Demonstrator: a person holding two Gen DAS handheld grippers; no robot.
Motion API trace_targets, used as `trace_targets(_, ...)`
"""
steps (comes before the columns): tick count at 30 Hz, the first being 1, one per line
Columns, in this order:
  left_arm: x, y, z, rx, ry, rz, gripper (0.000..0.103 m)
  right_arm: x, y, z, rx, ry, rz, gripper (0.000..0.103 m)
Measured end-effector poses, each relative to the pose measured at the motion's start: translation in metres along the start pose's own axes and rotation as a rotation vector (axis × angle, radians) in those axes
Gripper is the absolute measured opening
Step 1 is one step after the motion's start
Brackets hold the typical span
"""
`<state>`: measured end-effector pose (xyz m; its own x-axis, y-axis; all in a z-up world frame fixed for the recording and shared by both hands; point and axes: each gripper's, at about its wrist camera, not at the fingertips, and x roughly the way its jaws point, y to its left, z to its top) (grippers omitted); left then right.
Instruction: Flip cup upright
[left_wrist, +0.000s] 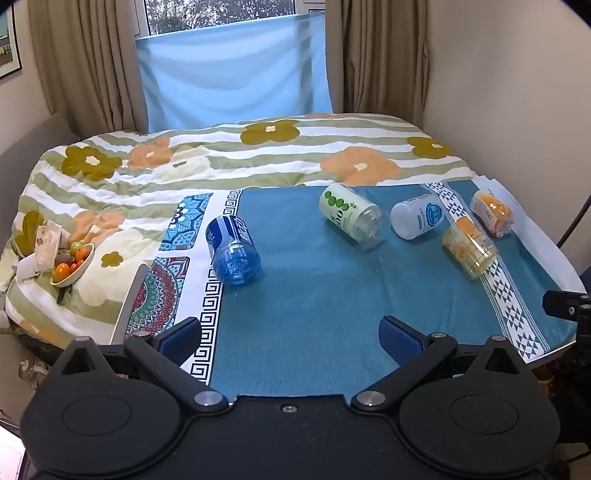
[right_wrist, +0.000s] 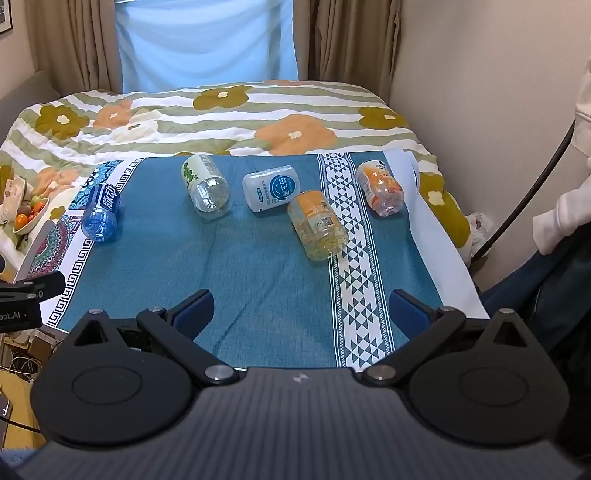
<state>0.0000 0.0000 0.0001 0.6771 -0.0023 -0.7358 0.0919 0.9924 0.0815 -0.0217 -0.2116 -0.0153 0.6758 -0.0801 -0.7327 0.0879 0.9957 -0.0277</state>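
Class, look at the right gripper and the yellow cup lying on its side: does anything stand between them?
Nothing visible does. The right gripper is open, and only bare blue cloth lies between it and the yellow cup. The white cup lies beyond, off that line.

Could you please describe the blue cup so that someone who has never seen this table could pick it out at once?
Start at the teal tablecloth in front of the flowered bed and go to its left border of white, patterned cloth. The blue cup lies there on its side, apart from the other four. It alone is tinted blue, with a dark blue label.
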Motion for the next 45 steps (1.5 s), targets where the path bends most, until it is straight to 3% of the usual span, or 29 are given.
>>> trace_targets(45, -0.0052, 0.0024, 0.0039, -0.016, -0.026, 0.017, 0.103, -0.0034, 0.0025, 0.0013, 0.0, -0.007, 0.002, 0.103)
